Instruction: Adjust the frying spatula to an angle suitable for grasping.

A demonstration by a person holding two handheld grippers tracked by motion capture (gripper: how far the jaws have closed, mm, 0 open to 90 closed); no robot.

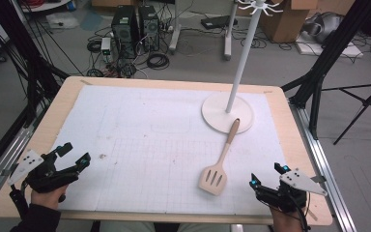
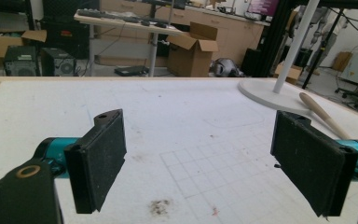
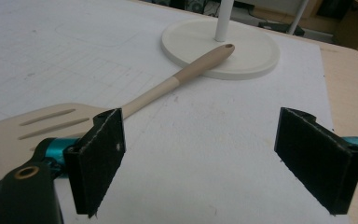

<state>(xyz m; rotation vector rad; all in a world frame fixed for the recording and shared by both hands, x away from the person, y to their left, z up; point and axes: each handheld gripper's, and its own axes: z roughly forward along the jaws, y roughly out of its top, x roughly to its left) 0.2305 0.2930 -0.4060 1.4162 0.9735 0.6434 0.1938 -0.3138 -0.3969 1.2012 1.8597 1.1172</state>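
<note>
Even, bright indoor light from overhead. The white gridded paper sheet (image 1: 140, 145) looks pale and slightly washed out ahead of both grippers. Shadows are soft. All pictures are mildly blurry.

From above, the tall white hook stand (image 1: 244, 53) loses the top of its crown of hooks to the upper edge. In the left claw's view its white pole runs out at the top, and the pale wooden slotted spatula (image 2: 318, 111) disappears behind the right pad, blade unseen. In the right claw's view the spatula's slotted blade (image 3: 32, 128) slips behind the left pad. The person's forearms are cut at the bottom edge from above. Small brownish marks on the white worktop sheet (image 2: 161, 206) are too blurred to identify.
</note>
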